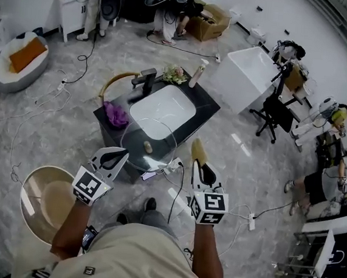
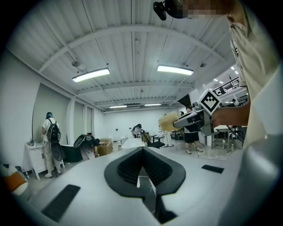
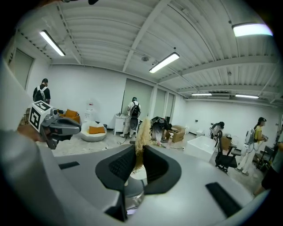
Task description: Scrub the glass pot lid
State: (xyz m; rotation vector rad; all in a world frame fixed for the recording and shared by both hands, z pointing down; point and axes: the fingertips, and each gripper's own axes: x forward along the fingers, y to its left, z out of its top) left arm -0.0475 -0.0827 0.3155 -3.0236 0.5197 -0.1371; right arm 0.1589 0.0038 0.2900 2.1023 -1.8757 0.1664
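Observation:
In the head view the round glass pot lid (image 1: 159,134) hangs level over the front of the black sink counter (image 1: 203,105), its knob near the middle. My left gripper (image 1: 121,155) is shut on the lid's left rim; a thin glass edge (image 2: 144,182) shows between its jaws in the left gripper view (image 2: 143,153). My right gripper (image 1: 196,162) is shut on a yellow sponge (image 1: 198,151) that sticks out just right of the lid; whether they touch is unclear. In the right gripper view the sponge (image 3: 141,132) stands upright from the jaws (image 3: 138,152).
The counter carries a white basin (image 1: 163,108), a dark faucet (image 1: 146,77), a purple cloth (image 1: 116,115), flowers (image 1: 175,74) and a spray bottle (image 1: 198,73). A round wooden stool (image 1: 44,200) stands at my left, a white tub (image 1: 244,75) far right. Cables cross the floor; people work around.

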